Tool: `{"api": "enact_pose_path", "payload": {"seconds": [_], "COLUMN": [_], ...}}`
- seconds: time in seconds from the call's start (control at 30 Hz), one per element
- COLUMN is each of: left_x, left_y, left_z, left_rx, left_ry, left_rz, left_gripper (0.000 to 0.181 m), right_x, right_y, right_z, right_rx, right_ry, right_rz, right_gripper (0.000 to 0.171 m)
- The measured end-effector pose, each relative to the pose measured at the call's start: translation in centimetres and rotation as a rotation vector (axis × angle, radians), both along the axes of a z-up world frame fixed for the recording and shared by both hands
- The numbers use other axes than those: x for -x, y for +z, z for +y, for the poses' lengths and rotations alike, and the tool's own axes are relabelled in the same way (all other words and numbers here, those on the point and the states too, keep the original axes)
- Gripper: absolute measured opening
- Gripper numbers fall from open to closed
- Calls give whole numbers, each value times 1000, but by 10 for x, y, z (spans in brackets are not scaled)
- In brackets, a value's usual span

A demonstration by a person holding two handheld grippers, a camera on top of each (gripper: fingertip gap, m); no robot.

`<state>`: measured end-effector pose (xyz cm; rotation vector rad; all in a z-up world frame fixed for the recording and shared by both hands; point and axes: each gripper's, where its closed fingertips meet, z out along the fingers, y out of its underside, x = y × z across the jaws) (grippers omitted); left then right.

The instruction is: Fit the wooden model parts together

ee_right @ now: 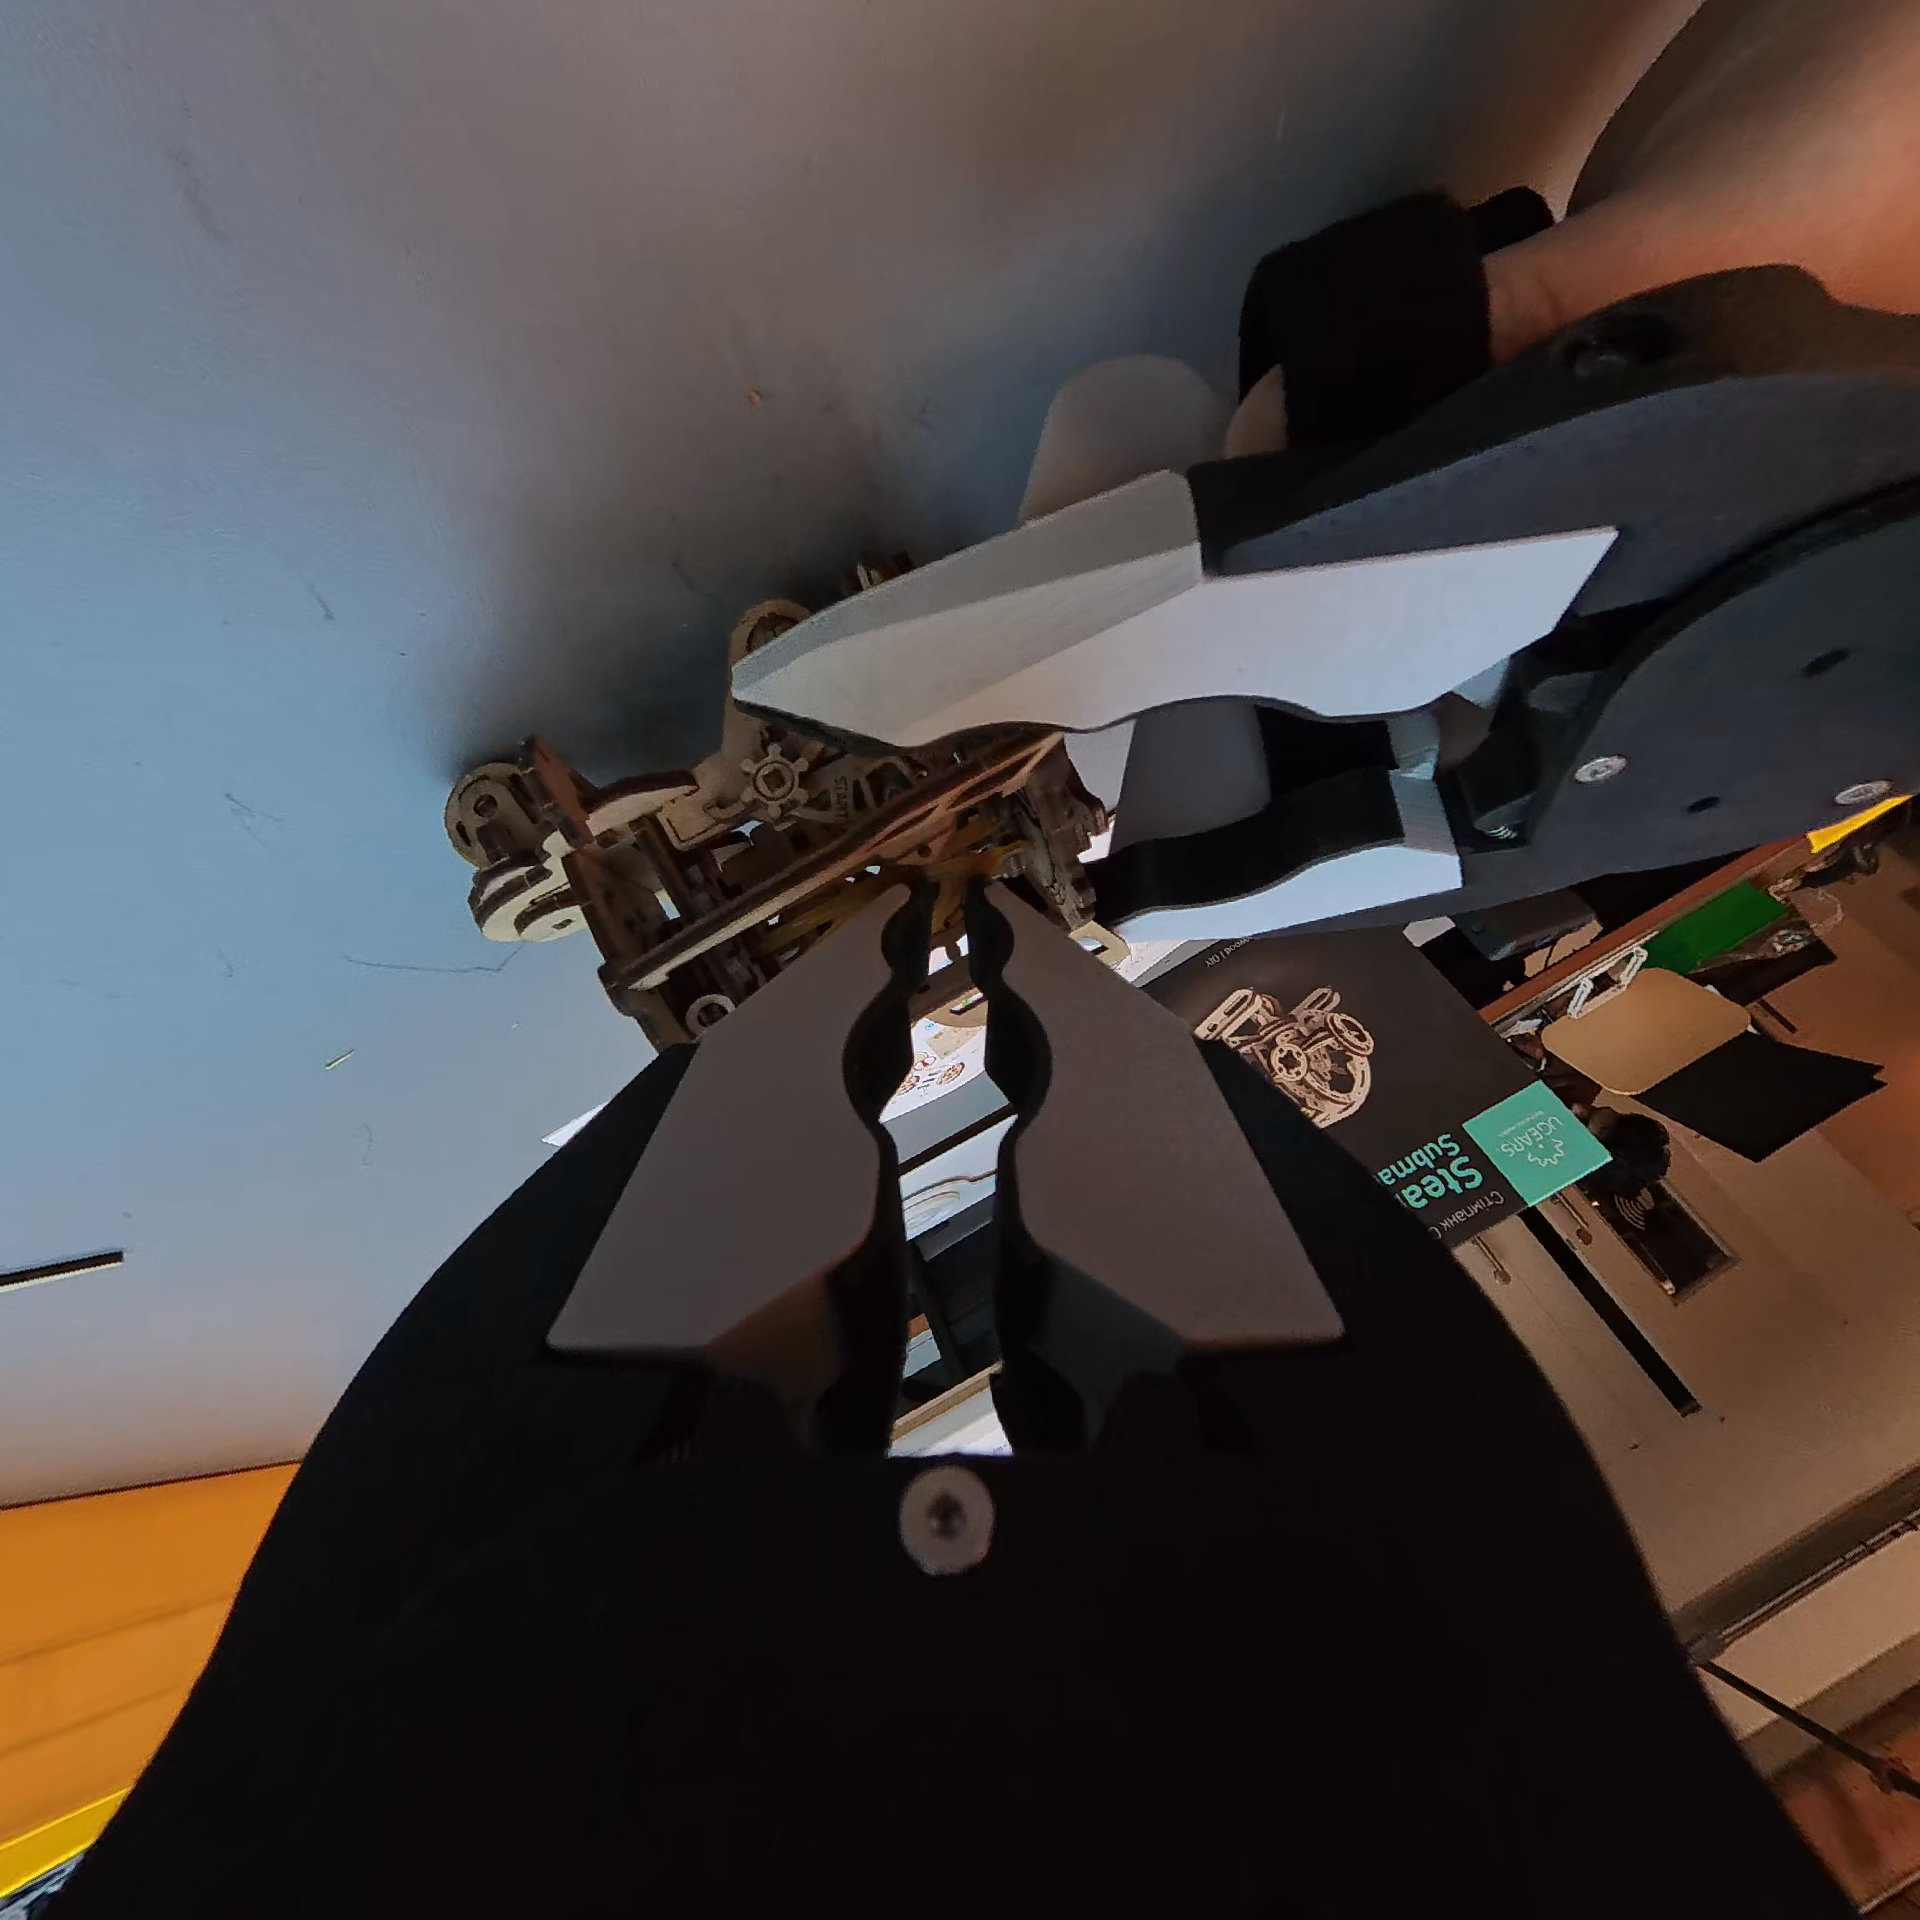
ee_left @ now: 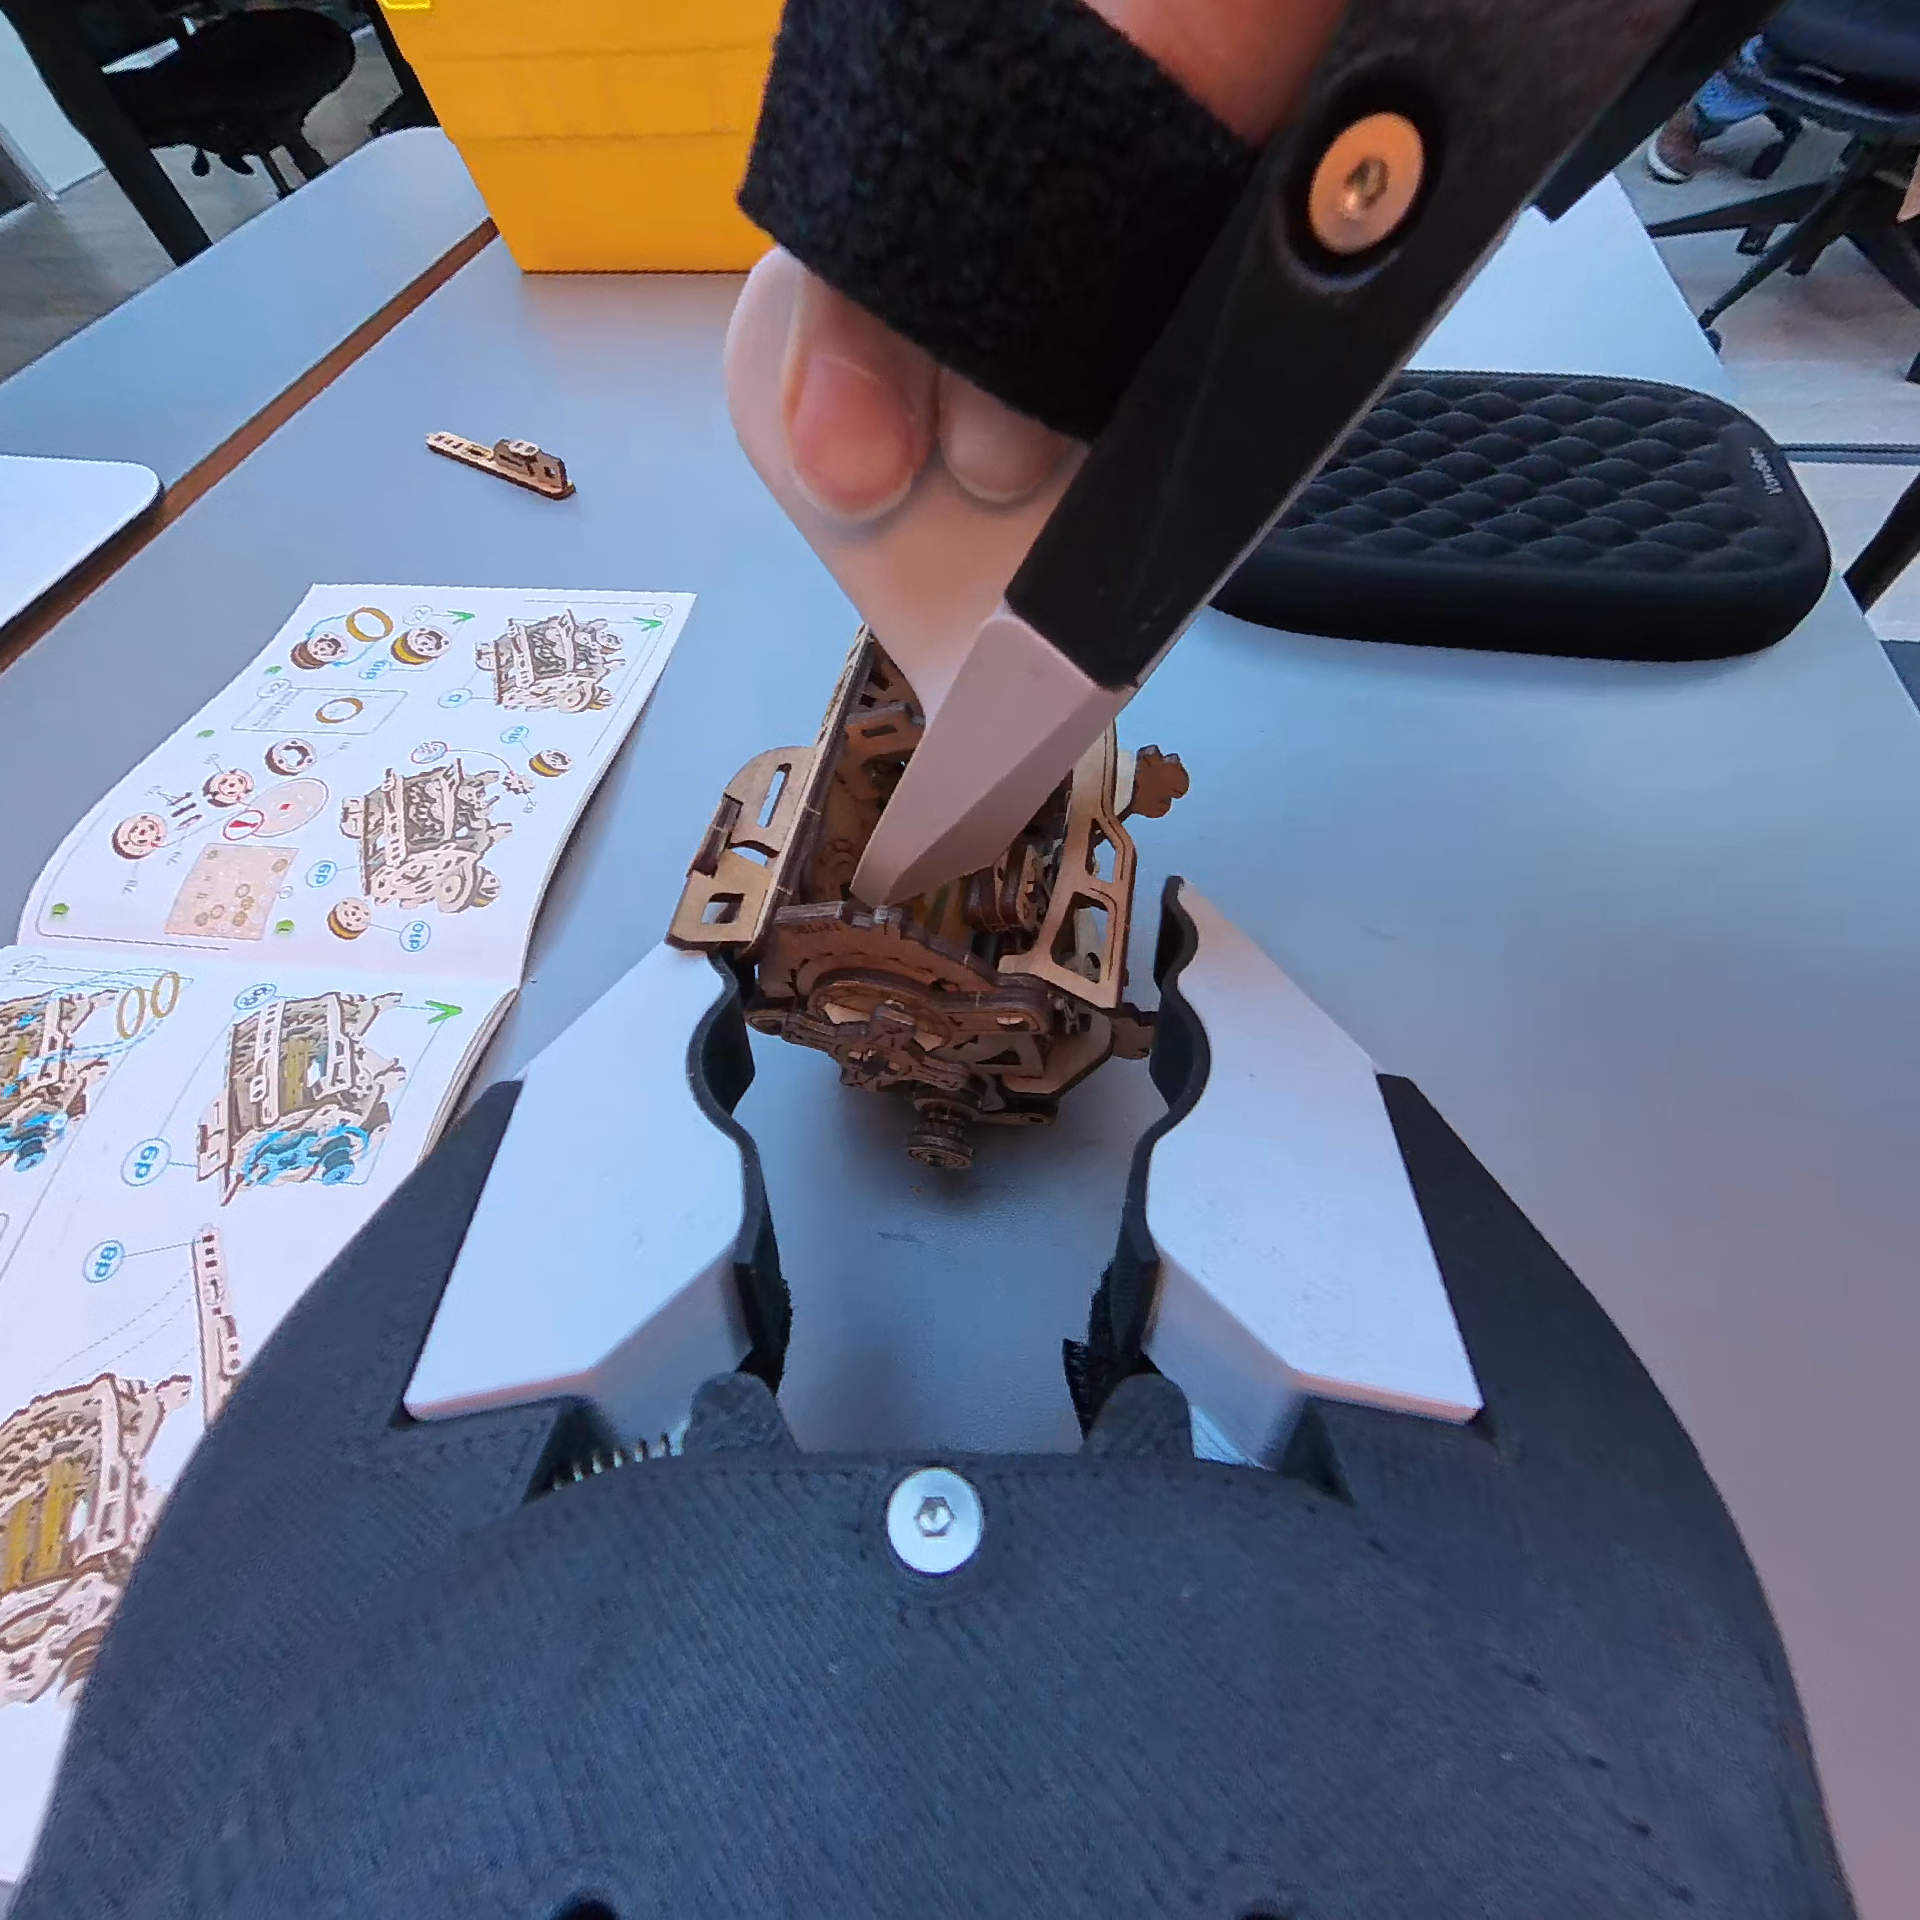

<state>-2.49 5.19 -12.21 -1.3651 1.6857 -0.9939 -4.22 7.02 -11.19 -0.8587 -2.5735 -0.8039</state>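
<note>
- Left gripper (ee_left: 951,961): ribbed black printed body, pale wedge fingers with wavy black pads. Its jaws stand wide apart on either side of the wooden model (ee_left: 914,935), clamping nothing.
- Wooden model: laser-cut brown plywood frame with gears, resting tilted on the smooth grey table (ee_left: 1455,935), directly between the left fingertips.
- Right gripper (ee_right: 943,904): jaws nearly closed, the tips reaching down into the model's interior; whether they pinch a part cannot be told.
- Instruction booklet (ee_left: 312,831): open glossy pages, left of the model.
- Loose wooden part (ee_left: 502,463): a flat notched strip, farther back, with bare table around it.
- Black quilted cushion (ee_left: 1538,509) at the far right edge; yellow box (ee_left: 592,135) at the far edge.
</note>
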Motion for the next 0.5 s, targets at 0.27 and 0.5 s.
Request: {"api": "enact_pose_path", "payload": {"seconds": [0.27,0.5], "left_x": [5,33], "left_y": [23,55], "left_z": [7,-2], "left_rx": [-47,-275], "left_ry": [16,-115], "left_rz": [-92,-193], "left_gripper": [94,75], "right_x": [3,2], "right_y": [0,0], "right_z": [0,2], "right_rx": [-18,-36], "right_ry": [5,10], "right_rz": [12,15], "right_gripper": [6,5]}}
